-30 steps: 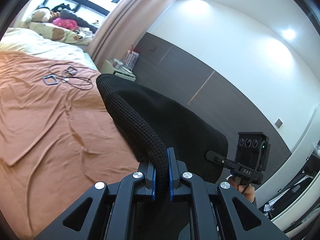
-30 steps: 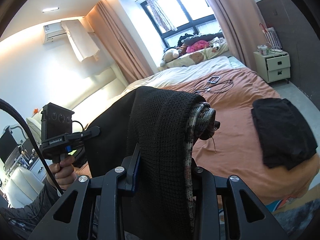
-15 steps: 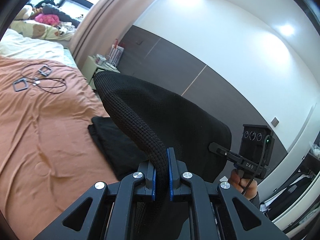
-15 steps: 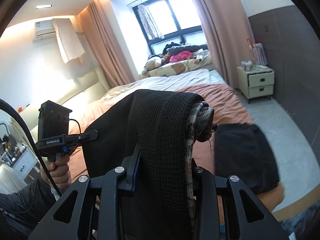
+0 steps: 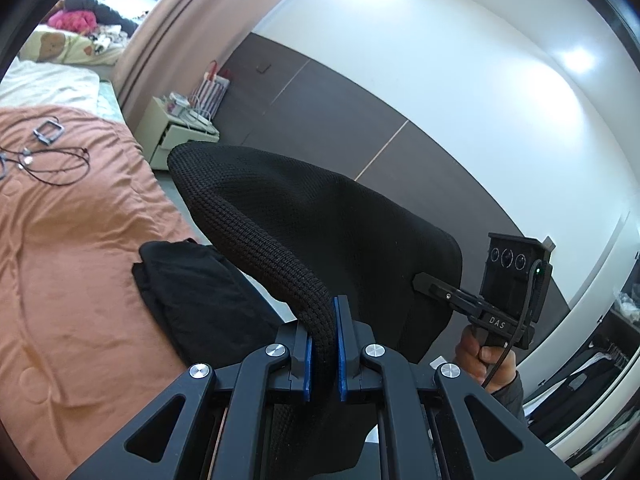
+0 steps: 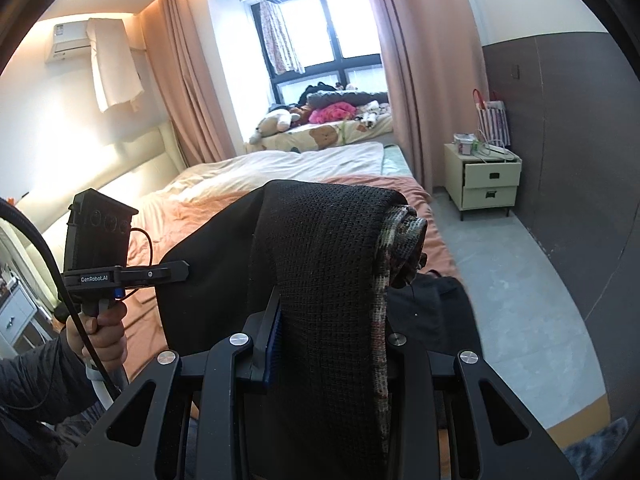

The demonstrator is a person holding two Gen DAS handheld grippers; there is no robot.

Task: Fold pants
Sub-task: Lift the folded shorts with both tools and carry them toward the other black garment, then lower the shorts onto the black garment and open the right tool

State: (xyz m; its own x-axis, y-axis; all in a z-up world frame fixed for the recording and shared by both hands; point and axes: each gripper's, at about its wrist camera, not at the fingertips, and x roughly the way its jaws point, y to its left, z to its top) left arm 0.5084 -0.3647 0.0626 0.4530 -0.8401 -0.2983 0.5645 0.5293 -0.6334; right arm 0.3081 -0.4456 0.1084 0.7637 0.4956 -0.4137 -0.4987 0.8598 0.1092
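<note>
Since a second ago you have swung both grippers toward the foot of the bed, so the folded black garment (image 5: 200, 300) on the orange bedspread (image 5: 68, 264) now shows in your left wrist view and the cables (image 5: 44, 160) have slid to its far left edge; your left gripper (image 5: 323, 344) stays clamped on a rolled knit edge of the black pants (image 5: 320, 216), its blue pads (image 5: 307, 364) pressed against the fabric on both sides; your right gripper (image 6: 328, 344) grips a thick bunch of the same pants (image 6: 320, 264) (a mottled grey-brown band of fabric runs down its right side), with one blue pad (image 6: 275, 348) showing and the other hidden behind the cloth; the pants hang in the air between your two grippers, above the bed's near corner; beyond them stand the cream nightstand (image 6: 486, 184) by the dark wall panel, the pink curtains (image 6: 404, 80) and the window (image 6: 320, 36).
</note>
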